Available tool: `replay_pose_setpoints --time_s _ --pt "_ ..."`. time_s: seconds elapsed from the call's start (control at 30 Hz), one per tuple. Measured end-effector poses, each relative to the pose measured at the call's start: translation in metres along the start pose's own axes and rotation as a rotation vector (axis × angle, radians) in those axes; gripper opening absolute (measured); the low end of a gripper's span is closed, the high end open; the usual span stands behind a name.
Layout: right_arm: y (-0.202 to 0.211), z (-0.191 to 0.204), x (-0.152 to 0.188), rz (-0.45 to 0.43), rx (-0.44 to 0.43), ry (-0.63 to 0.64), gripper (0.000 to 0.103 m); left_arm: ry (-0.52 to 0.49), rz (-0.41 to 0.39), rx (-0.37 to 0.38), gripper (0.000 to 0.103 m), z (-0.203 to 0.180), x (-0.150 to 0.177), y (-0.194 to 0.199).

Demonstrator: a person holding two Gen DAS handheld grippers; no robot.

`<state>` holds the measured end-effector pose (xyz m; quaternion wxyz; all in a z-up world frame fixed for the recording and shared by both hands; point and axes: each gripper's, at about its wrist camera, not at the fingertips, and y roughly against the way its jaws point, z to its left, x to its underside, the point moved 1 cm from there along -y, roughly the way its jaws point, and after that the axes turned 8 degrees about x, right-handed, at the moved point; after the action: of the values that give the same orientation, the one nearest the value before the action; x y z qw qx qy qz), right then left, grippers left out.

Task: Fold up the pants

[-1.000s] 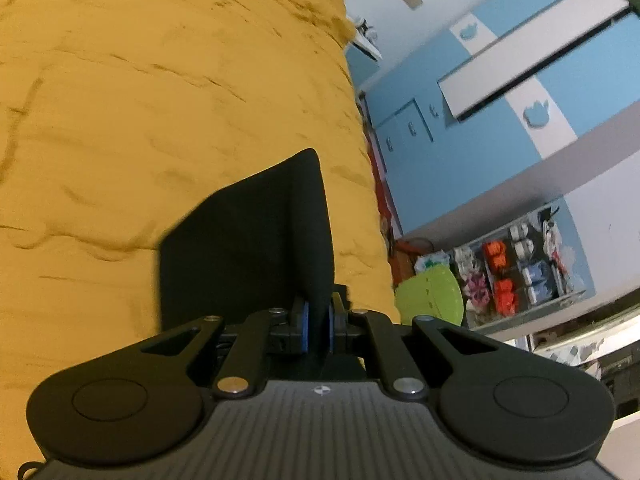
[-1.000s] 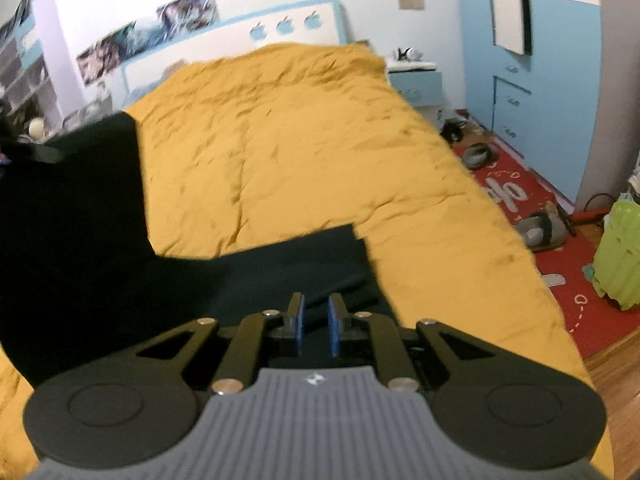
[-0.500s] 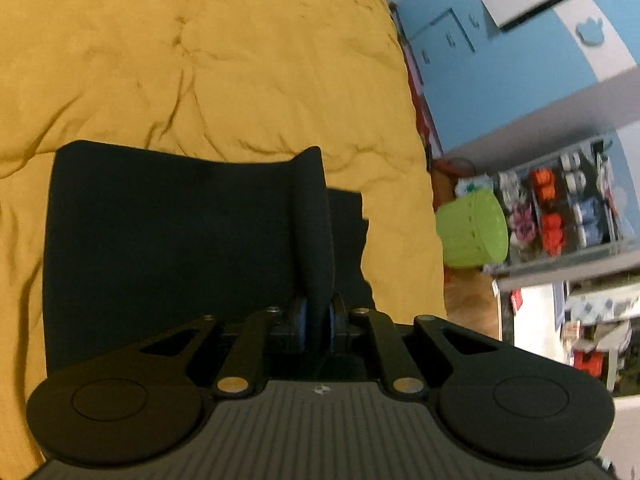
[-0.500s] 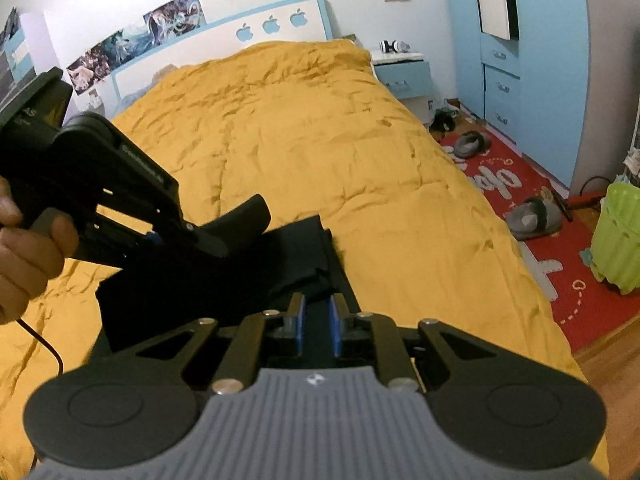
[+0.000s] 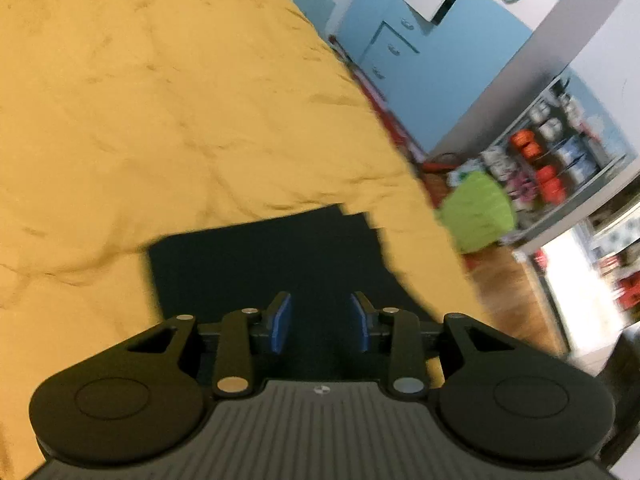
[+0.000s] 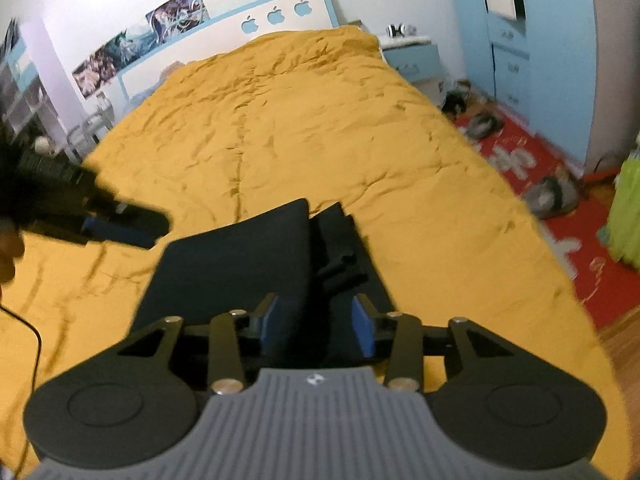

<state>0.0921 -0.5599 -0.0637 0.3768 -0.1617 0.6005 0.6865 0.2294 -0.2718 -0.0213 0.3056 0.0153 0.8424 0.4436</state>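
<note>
Two views show the moment, and both look over the same bed with a yellow cover.

In the left wrist view, the left gripper [image 5: 319,320] has its two blue-padded fingers [image 5: 280,322] spread apart, and nothing is between them. The black pants [image 5: 256,264] lie folded on the yellow bed cover [image 5: 160,120], directly ahead of the gripper and close to the near edge of the bed. The far edge of the pants looks stepped, as if layers do not match exactly. To the right of the pants, beyond the edge of the bed, stands a green basket [image 5: 478,216] on the wooden floor, blurred, and behind it a blue wardrobe [image 5: 408,52].

In the right wrist view, the right gripper [image 6: 316,324] also has its fingers [image 6: 267,320] spread, holding nothing. The pants [image 6: 232,264] lie just ahead of it on the bed cover [image 6: 300,120]. The upper layer is a smooth panel, and to its right a bunched fold of cloth shows on the lower layer. To the left of the pants, above the cover, the left gripper [image 6: 120,226] appears blurred, apart from the pants; from this view one cannot tell how its fingers stand. To the right of the pants, past the edge of the bed, a red rug [image 6: 560,216] lies on the floor.
</note>
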Motion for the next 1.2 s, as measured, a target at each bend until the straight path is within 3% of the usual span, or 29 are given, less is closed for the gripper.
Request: replay_pose_setpoints --time_s 0.13,0.3,0.4,0.47,0.53,0.6,0.87,0.97,1.2 --pt "-0.008 -0.001 0.002 0.039 -0.066 -0.089 0.047 -0.068 -0.006 -0.119 0.039 0.018 0.025 0.013" --pt "-0.024 0.001 0.006 0.124 -0.072 -0.131 0.046 -0.126 0.118 -0.177 0.039 0.028 0.045 0.012" --pt "-0.031 0.0 0.011 0.179 -0.107 -0.166 0.041 -0.142 0.17 -0.158 0.038 0.031 0.054 0.015" --pt "-0.035 0.0 0.012 0.203 -0.121 -0.183 0.032 -0.133 0.198 -0.137 0.038 0.034 0.058 0.017" --pt "-0.038 0.0 0.012 0.222 -0.128 -0.196 0.015 -0.115 0.212 -0.12 0.037 0.037 0.06 0.014" --pt "-0.035 0.004 0.007 0.219 -0.128 -0.188 0.01 -0.091 0.218 -0.097 0.032 0.041 0.061 0.013" --pt "0.004 0.031 -0.062 0.148 -0.18 -0.07 0.007 -0.054 0.159 -0.073 0.031 0.042 0.046 0.024" --pt "0.018 0.025 -0.079 0.12 -0.139 -0.038 0.007 -0.041 0.143 -0.049 0.031 0.043 0.045 0.023" --pt "-0.03 -0.034 -0.041 0.248 -0.004 -0.105 0.007 0.062 0.113 0.035 0.031 0.058 0.05 -0.003"
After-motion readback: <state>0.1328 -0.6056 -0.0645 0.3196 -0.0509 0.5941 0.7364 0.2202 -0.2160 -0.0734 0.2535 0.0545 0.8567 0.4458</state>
